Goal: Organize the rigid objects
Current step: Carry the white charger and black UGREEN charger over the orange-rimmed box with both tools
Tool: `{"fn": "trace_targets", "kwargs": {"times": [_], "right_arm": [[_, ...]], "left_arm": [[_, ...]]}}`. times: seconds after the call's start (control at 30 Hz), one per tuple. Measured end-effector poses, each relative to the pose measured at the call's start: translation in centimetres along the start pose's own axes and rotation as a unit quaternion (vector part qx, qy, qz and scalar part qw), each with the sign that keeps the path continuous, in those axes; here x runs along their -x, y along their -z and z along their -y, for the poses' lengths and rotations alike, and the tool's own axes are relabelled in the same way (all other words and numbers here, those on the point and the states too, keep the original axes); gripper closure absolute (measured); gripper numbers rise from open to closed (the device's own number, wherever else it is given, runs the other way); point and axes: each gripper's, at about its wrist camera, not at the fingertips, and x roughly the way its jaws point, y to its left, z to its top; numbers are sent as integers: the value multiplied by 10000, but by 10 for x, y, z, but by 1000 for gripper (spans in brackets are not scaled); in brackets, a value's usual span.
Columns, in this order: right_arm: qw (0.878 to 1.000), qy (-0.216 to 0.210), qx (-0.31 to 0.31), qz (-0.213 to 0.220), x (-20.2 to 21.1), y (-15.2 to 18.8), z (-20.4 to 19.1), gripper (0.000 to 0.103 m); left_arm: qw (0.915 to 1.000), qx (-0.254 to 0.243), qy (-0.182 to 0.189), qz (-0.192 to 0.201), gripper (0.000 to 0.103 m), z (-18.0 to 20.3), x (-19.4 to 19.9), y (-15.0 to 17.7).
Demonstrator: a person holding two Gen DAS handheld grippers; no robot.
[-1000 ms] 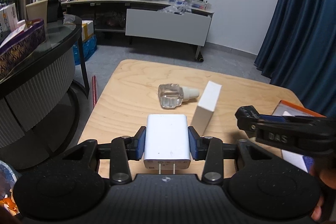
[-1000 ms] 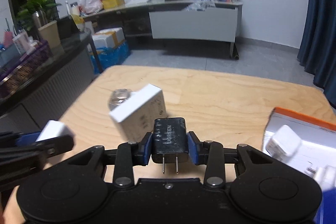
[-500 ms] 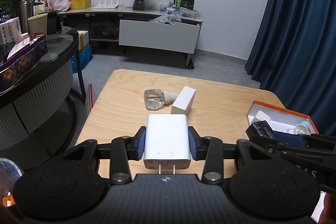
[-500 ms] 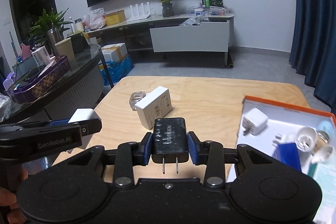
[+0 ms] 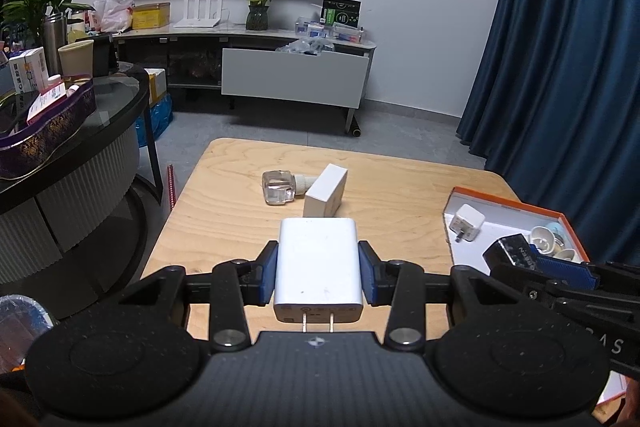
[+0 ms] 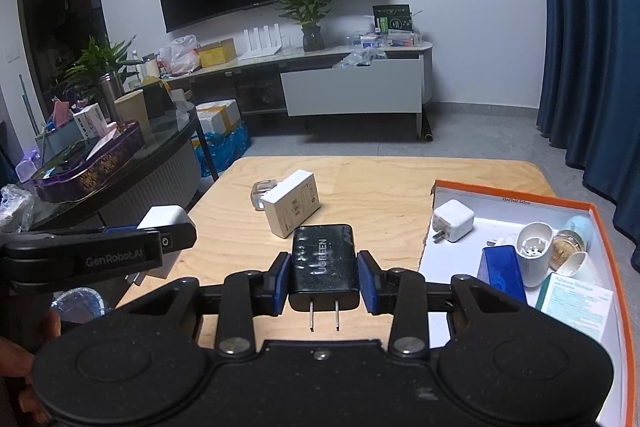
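Both grippers hold chargers above the wooden table (image 5: 248, 219).

The left gripper (image 5: 318, 269) pinches a white charger (image 5: 318, 267); the right gripper (image 6: 324, 275) pinches a black charger (image 6: 323, 263), prongs pointing back, beside the orange-rimmed box (image 6: 600, 227).

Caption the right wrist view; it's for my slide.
Right claw grips a black UGREEN plug charger beside the orange-rimmed white cardboard box on the light wooden table.

A white charger (image 5: 318, 273) sits between blue pads (image 5: 269, 277); a black charger (image 6: 323, 265) likewise. The box (image 6: 592, 223) has an orange rim on the pale wood-grain table (image 5: 248, 211).
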Motion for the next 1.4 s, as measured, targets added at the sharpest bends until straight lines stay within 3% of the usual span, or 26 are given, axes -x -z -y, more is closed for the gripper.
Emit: {"fn": "trace_targets", "kwargs": {"times": [0.63,1.4], "right_arm": [[9992,170,-208,306,44,10,21,59],[9963,537,-499,444,63,17,58,59]], "left_arm": [[9992,-238,329,34,62,32,18,10],[9956,-538,756,-100,62,69,17,19]]}}
